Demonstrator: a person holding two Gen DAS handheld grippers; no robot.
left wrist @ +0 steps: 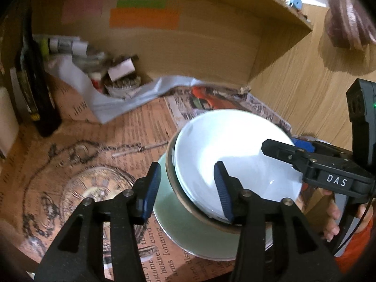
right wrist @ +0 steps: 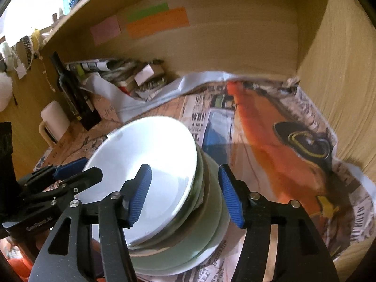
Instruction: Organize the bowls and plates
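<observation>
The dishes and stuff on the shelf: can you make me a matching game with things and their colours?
Things:
1. top bowl
2. bottom plate
3. bottle
4. gripper pads

Colours:
A. blue
B. pale green
C. white
D. dark, nearly black

Pairs: 1-C, 2-B, 3-D, 4-A
</observation>
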